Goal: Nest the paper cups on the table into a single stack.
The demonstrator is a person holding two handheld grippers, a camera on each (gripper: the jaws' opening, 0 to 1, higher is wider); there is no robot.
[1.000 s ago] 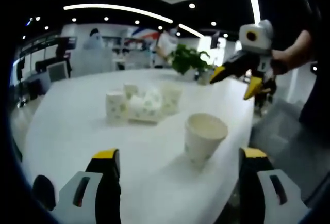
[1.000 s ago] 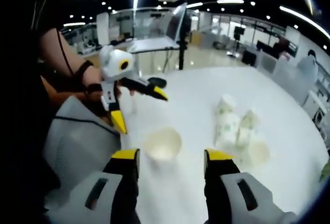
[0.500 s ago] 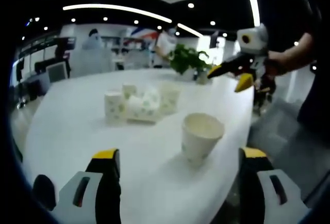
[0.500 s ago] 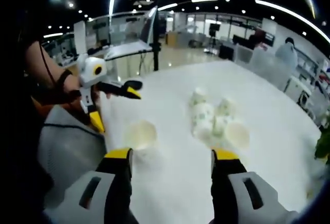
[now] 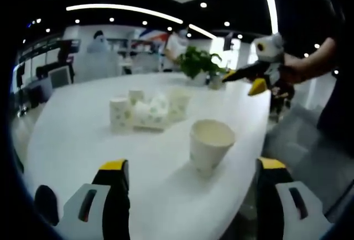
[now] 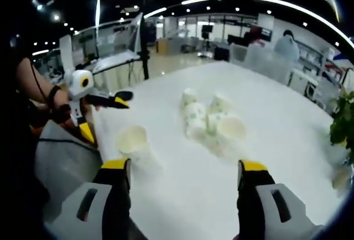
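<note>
The left gripper view looks low across the white worktop [image 5: 72,140] from its near edge. A single paper cup [image 5: 211,145] stands close ahead, between its fingers [image 5: 115,169]. A bunch of paper cups [image 5: 146,109] sits farther off.

The right gripper view looks down from higher up. The same single cup [image 6: 133,140] is just past its left finger, the bunch [image 6: 210,121] ahead between the fingers.

Both views share the worktop and cups. Each view sees the other gripper.
</note>
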